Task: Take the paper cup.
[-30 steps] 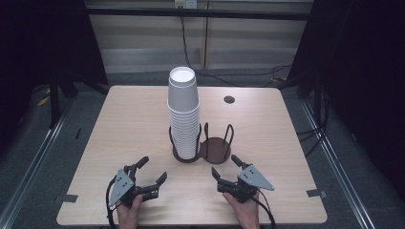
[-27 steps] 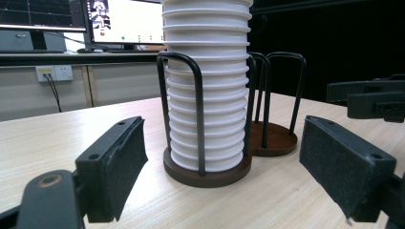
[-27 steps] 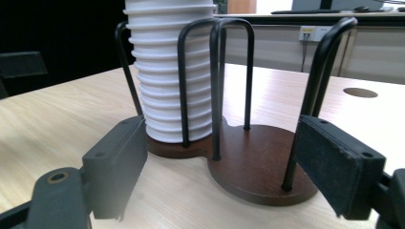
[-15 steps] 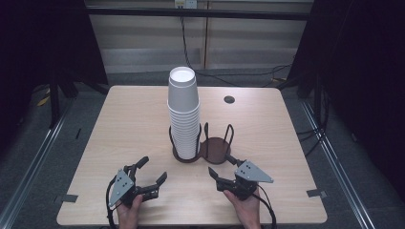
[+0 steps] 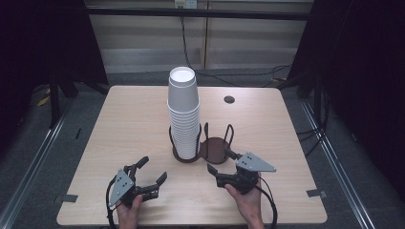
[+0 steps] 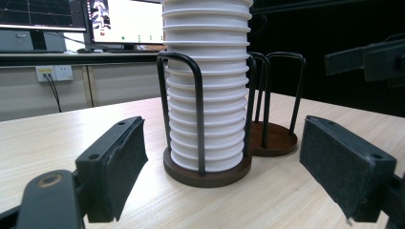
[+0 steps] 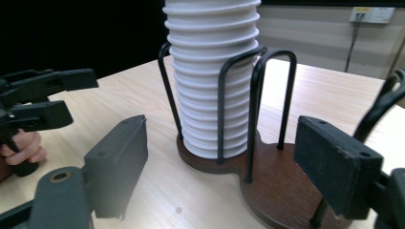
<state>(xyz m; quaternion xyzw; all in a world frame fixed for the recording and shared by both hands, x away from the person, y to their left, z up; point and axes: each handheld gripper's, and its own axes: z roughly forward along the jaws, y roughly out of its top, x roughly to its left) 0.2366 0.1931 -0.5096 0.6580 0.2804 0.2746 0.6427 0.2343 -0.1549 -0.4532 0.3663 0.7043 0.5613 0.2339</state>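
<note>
Cup stack (image 5: pixel 184 112) upright in holder (image 5: pixel 203 151) on tabletop (image 5: pixel 119 129), dead ahead of both. Right claw (image 5: pixel 218 161) nearer, left claw (image 5: pixel 152 171) farther; both apart, empty.

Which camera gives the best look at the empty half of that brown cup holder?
The high view: the empty half of the cup holder shows whole, its round base bare beside the cup stack. The right gripper view shows it close but cut off at the frame's bottom edge. The left gripper view shows it farther off, partly behind the stack.
</note>
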